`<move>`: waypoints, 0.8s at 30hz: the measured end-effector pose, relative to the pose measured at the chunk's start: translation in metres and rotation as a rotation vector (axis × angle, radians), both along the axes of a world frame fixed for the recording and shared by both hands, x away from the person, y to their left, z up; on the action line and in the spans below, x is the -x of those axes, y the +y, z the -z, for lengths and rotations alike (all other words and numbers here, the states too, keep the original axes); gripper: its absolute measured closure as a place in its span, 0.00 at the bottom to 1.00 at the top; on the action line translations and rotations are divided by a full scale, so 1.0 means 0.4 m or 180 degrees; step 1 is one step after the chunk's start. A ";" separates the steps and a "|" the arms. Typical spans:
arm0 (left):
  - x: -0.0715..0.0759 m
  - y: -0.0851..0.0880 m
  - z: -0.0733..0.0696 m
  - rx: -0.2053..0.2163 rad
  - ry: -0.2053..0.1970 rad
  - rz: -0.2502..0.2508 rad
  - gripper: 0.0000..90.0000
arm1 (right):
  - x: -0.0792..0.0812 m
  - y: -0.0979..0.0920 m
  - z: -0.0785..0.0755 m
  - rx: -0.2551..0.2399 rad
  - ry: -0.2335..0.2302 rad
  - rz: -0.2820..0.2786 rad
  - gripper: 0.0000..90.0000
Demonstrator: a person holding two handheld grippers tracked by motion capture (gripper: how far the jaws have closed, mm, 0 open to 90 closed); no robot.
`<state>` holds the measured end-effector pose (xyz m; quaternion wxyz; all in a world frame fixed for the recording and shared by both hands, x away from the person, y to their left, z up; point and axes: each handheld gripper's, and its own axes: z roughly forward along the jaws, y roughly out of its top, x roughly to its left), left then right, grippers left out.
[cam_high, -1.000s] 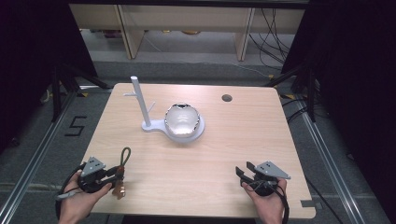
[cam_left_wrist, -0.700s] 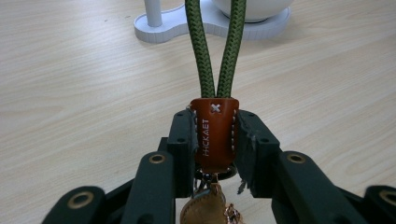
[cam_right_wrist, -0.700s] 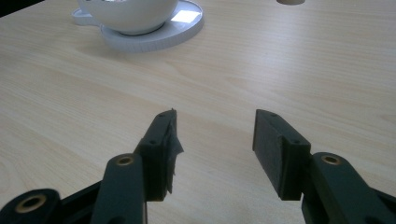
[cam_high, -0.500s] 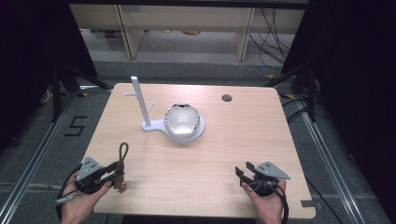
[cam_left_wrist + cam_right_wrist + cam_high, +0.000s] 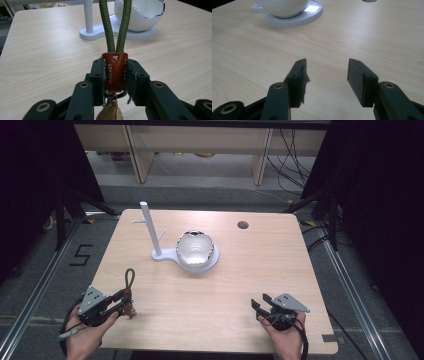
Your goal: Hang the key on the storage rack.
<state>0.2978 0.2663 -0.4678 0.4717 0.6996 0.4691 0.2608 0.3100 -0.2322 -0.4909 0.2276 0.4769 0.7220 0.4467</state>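
Left gripper (image 5: 113,75) is clamped on the keychain (image 5: 114,71), pads squeezing the brown leather tab from both sides. The green cord loop (image 5: 116,25) sticks out ahead of the jaws toward the stand (image 5: 150,232). A metal ring and a tan charm hang below the tab, between the jaws.

From the high view, the keychain (image 5: 129,290) sits at the near-left of the table (image 5: 280,265), in the left gripper (image 5: 120,301), with the loop pointing away from the person. Whether it rests on the wood or is just clear of it can't be told.

Right gripper (image 5: 327,80) has its jaws standing apart with nothing between them, over bare table at the near right. It shows in the high view too (image 5: 260,307).

Handling, as a judgement:
- Light. No load issue.
- Cord is soft braid; the loop looks to hold its shape at this length but will likely flop or swing when tilted.
- Leather tab is the only firm, flat part, so it's the best grip point; current hold looks square.
- Ring and charm dangle free and will swing.
- Not fragile.

The white stand has a post with side pegs, and a glossy bowl (image 5: 195,247) sits on its base. The likely target is a peg; keeping the loop leading and open should let it drop over.
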 end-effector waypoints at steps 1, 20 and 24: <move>-0.001 -0.001 -0.001 -0.0025 0.0000 0.0000 0.76 | 0.004 0.005 -0.001 -0.0038 0.0044 0.0049 0.56; -0.009 -0.009 -0.022 -0.0078 -0.0277 -0.0055 0.76 | 0.002 0.002 0.000 -0.0002 0.0009 0.0019 0.56; -0.013 -0.011 -0.029 -0.0091 -0.0290 -0.0052 0.76 | 0.003 0.002 0.000 -0.0021 0.0019 0.0021 0.56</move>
